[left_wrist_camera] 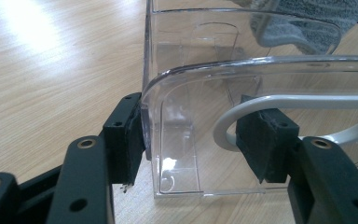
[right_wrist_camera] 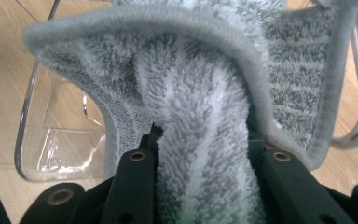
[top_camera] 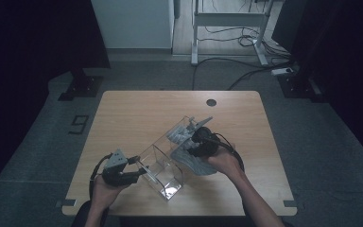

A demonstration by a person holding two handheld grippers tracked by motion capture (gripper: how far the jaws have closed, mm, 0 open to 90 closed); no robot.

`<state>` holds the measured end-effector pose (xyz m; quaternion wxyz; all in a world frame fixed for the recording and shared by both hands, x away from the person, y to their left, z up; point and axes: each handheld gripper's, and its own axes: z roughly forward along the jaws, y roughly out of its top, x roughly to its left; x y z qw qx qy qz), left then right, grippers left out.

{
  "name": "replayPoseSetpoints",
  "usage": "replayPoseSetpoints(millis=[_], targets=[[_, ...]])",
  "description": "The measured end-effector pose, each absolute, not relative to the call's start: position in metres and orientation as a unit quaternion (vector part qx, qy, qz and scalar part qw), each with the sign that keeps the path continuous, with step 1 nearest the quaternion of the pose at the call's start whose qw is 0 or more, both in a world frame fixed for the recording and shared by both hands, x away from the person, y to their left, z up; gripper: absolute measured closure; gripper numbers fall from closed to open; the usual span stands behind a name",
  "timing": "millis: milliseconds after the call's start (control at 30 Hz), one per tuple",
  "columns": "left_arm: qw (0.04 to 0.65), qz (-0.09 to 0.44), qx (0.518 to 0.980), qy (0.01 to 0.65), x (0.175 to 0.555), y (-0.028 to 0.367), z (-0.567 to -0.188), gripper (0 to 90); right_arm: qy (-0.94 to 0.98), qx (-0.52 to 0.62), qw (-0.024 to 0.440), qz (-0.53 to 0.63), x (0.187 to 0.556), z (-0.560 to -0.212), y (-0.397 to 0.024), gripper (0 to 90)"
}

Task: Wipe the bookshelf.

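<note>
The left gripper [left_wrist_camera: 191,144] clamps the wall of the clear bin [top_camera: 163,163] on the desk [top_camera: 137,113]. The right gripper [right_wrist_camera: 205,154] grips a grey towel [right_wrist_camera: 200,93] at the bin's far end.

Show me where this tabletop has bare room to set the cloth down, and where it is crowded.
Bare wood runs along the far half of the table, between the grommet hole and the left edge, and along the right edge. The near middle is crowded: the clear container, the grey cloth, the left gripper and the right gripper sit close together.
</note>
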<state>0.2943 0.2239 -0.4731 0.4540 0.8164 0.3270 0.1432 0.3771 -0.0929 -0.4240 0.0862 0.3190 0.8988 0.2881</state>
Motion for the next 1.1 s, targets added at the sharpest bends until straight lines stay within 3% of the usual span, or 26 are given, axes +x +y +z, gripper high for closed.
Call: replayPoseSetpoints(millis=[1100], targets=[[0.455,0.143,0.816,0.327,0.294,0.224,-0.473,43.1,0.892,0.340,0.070,0.290,0.354,-0.465,-0.124,66.7]])
